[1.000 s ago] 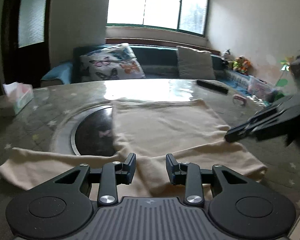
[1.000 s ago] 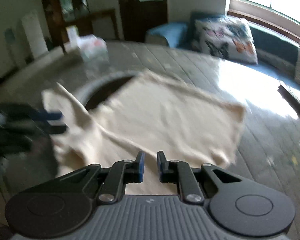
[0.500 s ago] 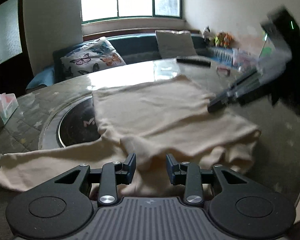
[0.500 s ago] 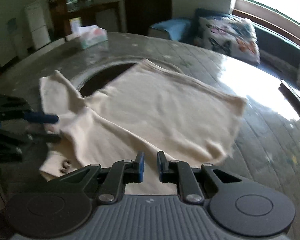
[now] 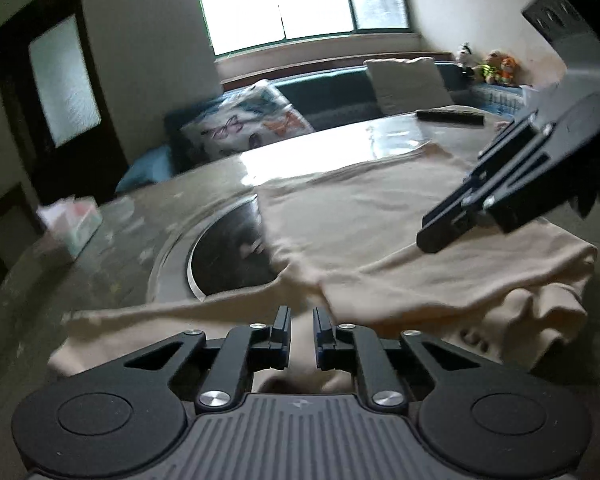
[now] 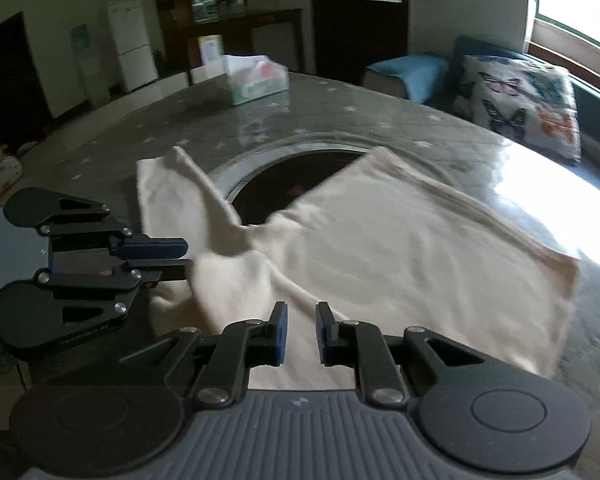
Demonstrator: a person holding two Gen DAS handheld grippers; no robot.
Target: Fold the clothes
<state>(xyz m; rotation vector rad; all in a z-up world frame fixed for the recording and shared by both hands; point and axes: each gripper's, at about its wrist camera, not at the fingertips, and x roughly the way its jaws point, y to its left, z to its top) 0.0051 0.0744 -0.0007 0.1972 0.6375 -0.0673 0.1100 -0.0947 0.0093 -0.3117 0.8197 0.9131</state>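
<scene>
A cream long-sleeved top (image 5: 364, 216) lies spread on the round grey table (image 5: 112, 256), with one sleeve stretched left and the near right part bunched. It also shows in the right wrist view (image 6: 400, 248). My left gripper (image 5: 302, 322) is low over the near edge of the cloth, its jaws a small way apart with cloth showing between them; in the right wrist view (image 6: 182, 258) its fingertips sit at the cloth's edge. My right gripper (image 6: 300, 322) hovers open over the cloth and appears in the left wrist view (image 5: 440, 236) above the top's right side.
A dark round inset (image 5: 228, 256) sits in the table, partly under the top. A tissue box (image 6: 256, 78) stands at the table's far edge. A dark remote (image 5: 450, 117) lies near the far right rim. A sofa with a butterfly cushion (image 5: 248, 128) is behind.
My left gripper's jaws have narrowed and dropped nearer the cloth edge. My right gripper's jaws have opened wider and it has moved in over the top.
</scene>
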